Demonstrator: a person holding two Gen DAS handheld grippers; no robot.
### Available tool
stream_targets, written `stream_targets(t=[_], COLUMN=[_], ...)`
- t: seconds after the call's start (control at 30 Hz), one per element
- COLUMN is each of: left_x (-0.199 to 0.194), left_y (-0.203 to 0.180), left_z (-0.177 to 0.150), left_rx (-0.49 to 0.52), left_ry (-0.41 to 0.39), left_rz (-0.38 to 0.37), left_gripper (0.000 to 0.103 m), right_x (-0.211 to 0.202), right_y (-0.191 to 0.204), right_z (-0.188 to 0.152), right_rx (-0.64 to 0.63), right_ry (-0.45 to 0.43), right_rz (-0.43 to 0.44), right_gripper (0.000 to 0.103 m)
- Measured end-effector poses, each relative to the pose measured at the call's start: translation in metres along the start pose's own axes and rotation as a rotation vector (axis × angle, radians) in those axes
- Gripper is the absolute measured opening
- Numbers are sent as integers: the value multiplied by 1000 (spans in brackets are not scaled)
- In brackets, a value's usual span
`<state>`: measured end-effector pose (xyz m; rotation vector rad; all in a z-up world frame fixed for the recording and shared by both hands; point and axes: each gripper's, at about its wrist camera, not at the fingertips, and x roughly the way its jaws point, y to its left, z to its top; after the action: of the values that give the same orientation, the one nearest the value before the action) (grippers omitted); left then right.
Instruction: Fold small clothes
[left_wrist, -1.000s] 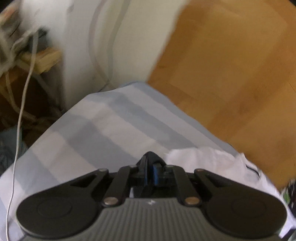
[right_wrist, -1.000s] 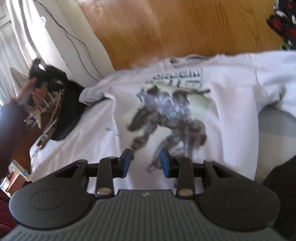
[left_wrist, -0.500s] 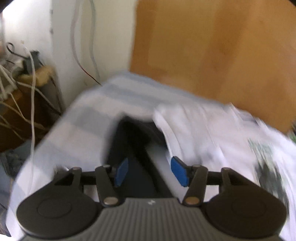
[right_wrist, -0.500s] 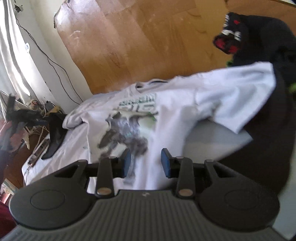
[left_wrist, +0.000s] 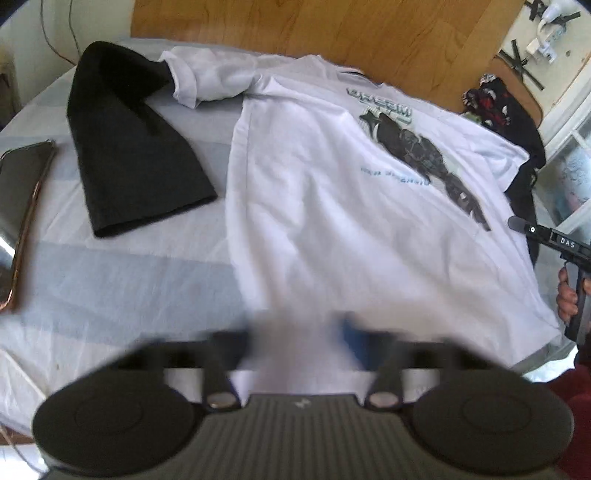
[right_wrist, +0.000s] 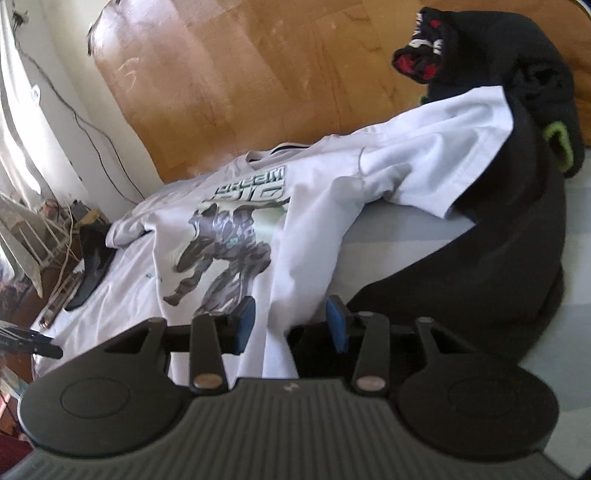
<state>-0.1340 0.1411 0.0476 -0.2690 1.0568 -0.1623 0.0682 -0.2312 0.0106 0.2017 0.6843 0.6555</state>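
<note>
A white T-shirt (left_wrist: 332, 206) with a dark robot print lies face up on the striped sheet (left_wrist: 129, 280), collar toward the far edge. My left gripper (left_wrist: 295, 336) is at the shirt's near hem. Its fingers are smeared by motion, white cloth fills the space between them, and I take it as shut on the hem. In the right wrist view the T-shirt (right_wrist: 295, 236) runs off to the left. My right gripper (right_wrist: 290, 325) is at the shirt's near side edge, jaws closing. The cloth lies between the blue pads (right_wrist: 245, 321), which stand apart from it.
A folded black cloth (left_wrist: 136, 147) lies left of the shirt, and a shiny flat thing with a copper rim (left_wrist: 18, 221) sits at the left edge. Dark clothes (right_wrist: 498, 240) are piled at the right, under the shirt's sleeve. Wood floor (left_wrist: 332, 29) lies beyond the table.
The left gripper opened over the black cloth at the far left, left it there, and swung right and down to the shirt's near hem. The right gripper shifted along the shirt's edge.
</note>
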Motion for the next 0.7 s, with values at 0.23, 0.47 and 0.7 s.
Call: stream_targets(t=[0.23,0.47,0.7], left_x=[-45,-37,-70], left_y=[9,15,-5], left_z=[-17,-25,23], left_rx=[-25,-46,39], left_ry=[-104,-6,-222], left_rz=[66,182,127], left_gripper=[6,10,23], right_x=[-18,-17,-82], right_y=[2,-21,-61], right_z=[-2,-9,-6], right_rx=[-17,77,213], right_ry=[-54,-4,-223], right_rz=[-3,8,-175], right_gripper=[10,16,39])
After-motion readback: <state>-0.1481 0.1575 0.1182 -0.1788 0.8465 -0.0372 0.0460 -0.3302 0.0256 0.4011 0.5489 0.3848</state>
